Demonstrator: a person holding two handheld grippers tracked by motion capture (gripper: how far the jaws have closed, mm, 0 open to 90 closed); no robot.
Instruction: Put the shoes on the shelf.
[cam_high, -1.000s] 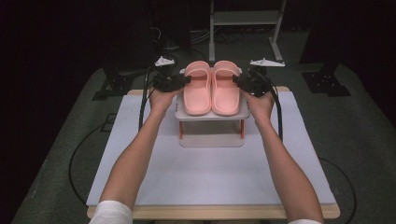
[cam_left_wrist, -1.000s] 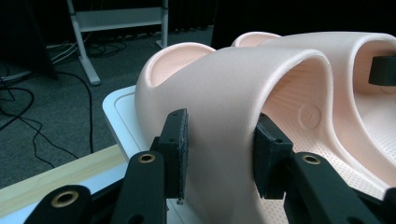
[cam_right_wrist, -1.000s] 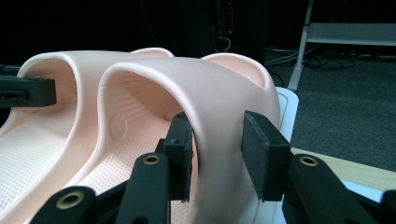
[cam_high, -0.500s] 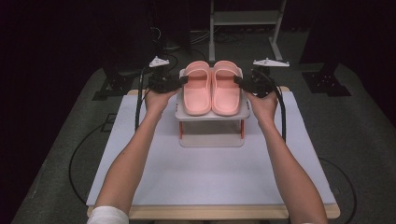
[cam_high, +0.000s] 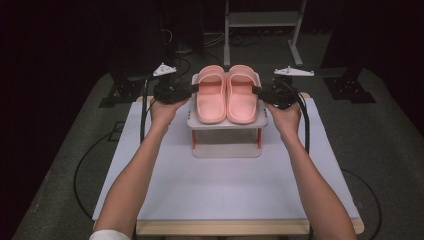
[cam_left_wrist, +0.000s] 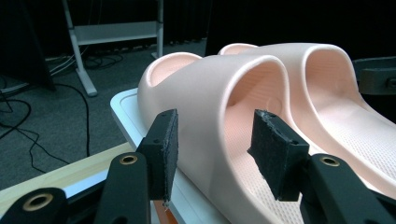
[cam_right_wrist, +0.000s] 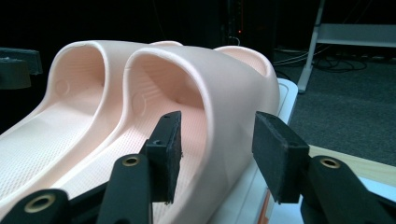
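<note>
Pink slippers on a small rack, white tabletop (cam_high: 220, 190), dark room.
Left slipper (cam_high: 210, 95) and right slipper (cam_high: 242, 94) sit side by side on the rack (cam_high: 226, 123); left tool (cam_high: 192, 90) and right tool (cam_high: 259, 91) have just been opening, each straddling a strap, pads clear.

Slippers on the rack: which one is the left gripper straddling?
The left slipper, on the rack's left side; the left gripper straddles its outer strap wall, pads apart. The right slipper sits by the right gripper.

Worktop (cam_high: 220, 185) brightly lit from above; room beyond worktop dark. Slight softness overall; near black pads (cam_left_wrist: 164, 149) blurred in gripper views.
</note>
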